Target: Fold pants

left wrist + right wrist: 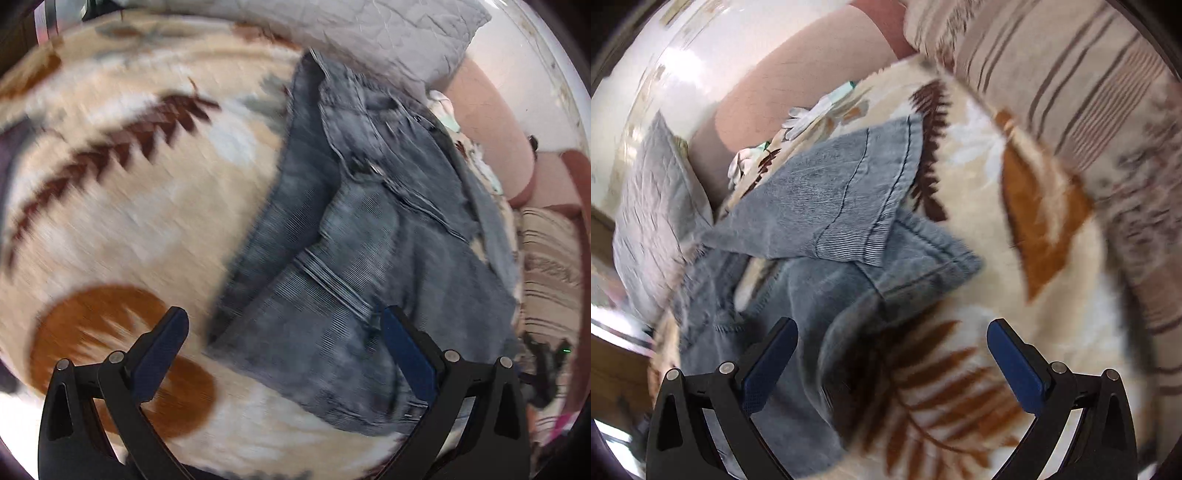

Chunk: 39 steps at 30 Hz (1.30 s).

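Observation:
Grey-blue denim pants [369, 236] lie bunched on a cream blanket with brown leaf prints [129, 206]. In the left wrist view their button and fly show near the top, and folded cloth runs down between the fingers. My left gripper [284, 332] hangs open above the pants' near edge, holding nothing. In the right wrist view the pants [827, 221] show a leg hem folded over another layer. My right gripper [892, 343] is open above the blanket [997, 206], its left finger [768, 365] over denim. Both views are blurred by motion.
A grey quilted pillow [388, 33] lies beyond the pants, also seen as the pillow [653, 206] at left. A pink headboard [491, 122] curves behind it. A striped beige cushion [1071, 74] lies at the blanket's far side. A white wall is behind.

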Tool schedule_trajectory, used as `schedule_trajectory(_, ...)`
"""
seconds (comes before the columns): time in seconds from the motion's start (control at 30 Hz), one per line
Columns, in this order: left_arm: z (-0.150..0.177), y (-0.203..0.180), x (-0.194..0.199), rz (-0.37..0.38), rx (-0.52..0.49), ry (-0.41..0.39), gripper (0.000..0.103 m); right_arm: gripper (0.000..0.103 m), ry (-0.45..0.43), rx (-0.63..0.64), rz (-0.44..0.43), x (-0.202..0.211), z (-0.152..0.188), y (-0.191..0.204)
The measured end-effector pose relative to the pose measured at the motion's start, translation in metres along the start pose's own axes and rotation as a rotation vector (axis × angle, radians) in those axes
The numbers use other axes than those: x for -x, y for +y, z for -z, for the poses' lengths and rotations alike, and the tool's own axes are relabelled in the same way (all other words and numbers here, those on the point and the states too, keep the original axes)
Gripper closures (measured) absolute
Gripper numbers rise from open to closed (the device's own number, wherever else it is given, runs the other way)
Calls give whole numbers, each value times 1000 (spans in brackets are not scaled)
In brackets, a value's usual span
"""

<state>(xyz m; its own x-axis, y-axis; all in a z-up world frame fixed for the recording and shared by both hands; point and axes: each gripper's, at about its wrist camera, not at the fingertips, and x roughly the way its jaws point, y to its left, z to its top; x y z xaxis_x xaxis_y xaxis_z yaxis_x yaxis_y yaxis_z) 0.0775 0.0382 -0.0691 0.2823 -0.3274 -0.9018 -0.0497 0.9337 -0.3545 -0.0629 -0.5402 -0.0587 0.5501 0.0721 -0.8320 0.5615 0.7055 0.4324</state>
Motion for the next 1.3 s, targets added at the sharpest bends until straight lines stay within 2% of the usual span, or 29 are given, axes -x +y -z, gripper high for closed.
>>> schedule_trajectory(0.07,5,-5,-10,-6,26,28,0,1,25,-41,-56,-13,-2,-1)
schedule_trajectory(0.1,8,-9,-10,-24,22,14,0,1,29,-58,-70,-17,-3,-1)
schedule_trajectory(0.13,9,-12,-9,-22,22,6,0,6,12,-73,-81,-18,-4,0)
schedule_trajectory(0.17,10,-15,-7,15,31,7,0,13,-1,-78,-94,-17,-5,0)
schedule_trajectory(0.2,10,-16,-6,58,43,14,8,50,-13,-81,-106,-15,-6,0)
schedule_trajectory(0.23,10,-17,-4,97,58,18,23,100,-11,-83,-128,-13,-8,-1)
schedule_trajectory(0.27,10,-21,0,110,50,16,29,97,-2,-86,-144,-11,-9,-2)
schedule_trajectory(0.33,10,-25,8,90,19,4,48,97,-57,-60,-138,13,-7,-3)
schedule_trajectory(0.43,15,-20,17,58,-5,-22,60,98,-148,-26,-139,60,9,-15)
schedule_trajectory(0.5,16,-11,16,33,-1,-17,61,98,-164,-36,-81,84,31,-38)
schedule_trajectory(0.6,17,3,5,15,37,28,61,96,-68,-35,43,80,56,-70)
schedule_trajectory(0.63,18,6,5,25,44,31,62,90,-24,-44,78,77,66,-80)
schedule_trajectory(0.67,19,7,9,33,41,27,62,86,-16,-57,74,79,71,-85)
schedule_trajectory(0.73,21,11,22,34,16,-2,62,78,-66,-65,97,98,74,-85)
schedule_trajectory(0.77,21,11,30,28,2,-29,62,76,-105,-51,110,110,71,-81)
schedule_trajectory(0.8,19,11,37,28,-10,-58,61,70,-160,-28,140,125,68,-74)
schedule_trajectory(0.87,12,10,44,39,-19,-83,53,54,-251,33,147,144,58,-59)
schedule_trajectory(0.9,7,8,45,48,-24,-89,44,40,-269,76,134,147,49,-49)
schedule_trajectory(0.93,1,5,45,50,-34,-93,38,29,-266,117,126,143,38,-41)
schedule_trajectory(1.0,-9,-3,40,24,-61,-94,33,29,-241,164,117,128,22,-28)
schedule_trajectory(1.07,-19,-11,28,-2,-90,-69,33,30,-174,193,110,95,-1,-20)
schedule_trajectory(1.13,-25,-13,16,-11,-98,-28,33,30,-126,204,152,61,-18,-18)
schedule_trajectory(1.3,-25,-14,-6,-4,-105,48,33,30,-39,228,246,5,-31,-30)
